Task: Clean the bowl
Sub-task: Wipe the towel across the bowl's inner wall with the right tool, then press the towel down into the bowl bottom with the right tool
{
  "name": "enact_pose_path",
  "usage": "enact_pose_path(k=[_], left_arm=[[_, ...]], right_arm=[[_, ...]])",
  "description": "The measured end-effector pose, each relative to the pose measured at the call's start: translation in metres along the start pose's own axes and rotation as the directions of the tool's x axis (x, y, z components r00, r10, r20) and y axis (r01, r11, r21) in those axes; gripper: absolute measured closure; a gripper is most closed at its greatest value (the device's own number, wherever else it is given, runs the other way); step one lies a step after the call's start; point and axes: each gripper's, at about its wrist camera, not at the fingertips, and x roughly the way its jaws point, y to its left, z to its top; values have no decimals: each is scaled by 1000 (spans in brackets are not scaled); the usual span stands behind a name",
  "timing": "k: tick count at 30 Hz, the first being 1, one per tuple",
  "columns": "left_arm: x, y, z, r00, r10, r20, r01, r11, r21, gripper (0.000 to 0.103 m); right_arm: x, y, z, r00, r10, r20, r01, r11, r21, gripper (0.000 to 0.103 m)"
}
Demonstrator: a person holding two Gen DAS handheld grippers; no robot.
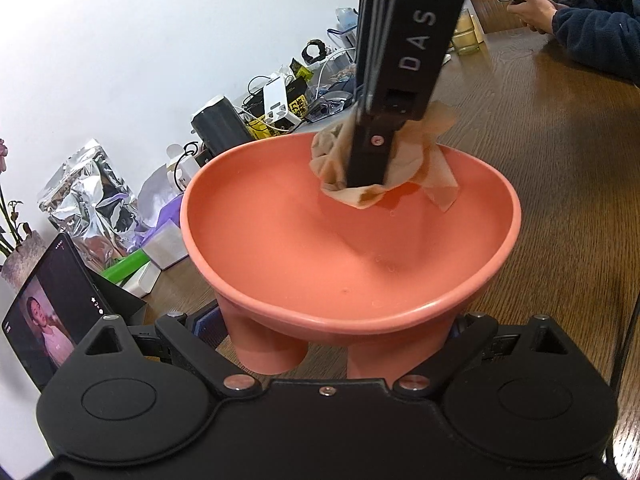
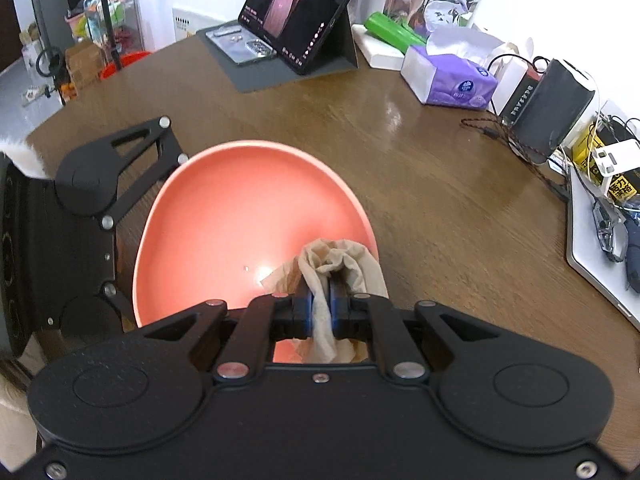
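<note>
From my left wrist camera, the bowl [image 1: 348, 248] fills the middle: smooth, matte salmon-pink, rounded, standing on stubby cylindrical legs on a glossy wood-grain table [image 1: 560, 168]. The left gripper [image 1: 332, 344] sits at six o'clock, its jaws spread to either side of the legs under the near rim; the fingertips are hidden behind the bowl, so I cannot tell whether they press it. At twelve o'clock my right gripper [image 1: 366, 176] comes down steeply, a black bar, its tip buried in a crumpled beige paper towel [image 1: 424, 168] that rests against the far inner wall. Tiny droplets dot the bowl's floor. A crinkled foil bag [image 1: 86, 188] stands at nine o'clock.

From my right wrist camera, the right gripper [image 2: 320, 308] points down into the bowl [image 2: 224, 216], jaws pressed together on the paper towel [image 2: 336, 264], blue pads [image 2: 305, 308] pinching its wrinkled folds. The towel lies at the bowl's five o'clock side. The left gripper [image 2: 120, 184] reaches in at nine o'clock by the rim. A propped tablet [image 2: 300, 12] stands at twelve, a purple tissue pack [image 2: 452, 80] at one.
</note>
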Motion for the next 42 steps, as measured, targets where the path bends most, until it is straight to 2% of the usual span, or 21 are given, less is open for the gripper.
enact_pose_path(k=[17, 26, 33, 42], left_arm=[[4, 3, 0, 1000, 2, 0, -2, 1000, -4, 8], [4, 2, -1, 1000, 7, -2, -7, 1000, -4, 8], [4, -1, -1, 1000, 8, -2, -8, 1000, -4, 8], [4, -2, -4, 1000, 7, -1, -7, 1000, -2, 8]], right_arm=[[4, 13, -10, 996, 14, -92, -19, 999, -51, 94], [7, 19, -9, 988, 82, -134, -90, 994, -54, 94], [10, 22, -8, 979, 157, -128, -160, 987, -16, 94], [10, 24, -4, 966, 254, -54, -252, 967, 36, 94]])
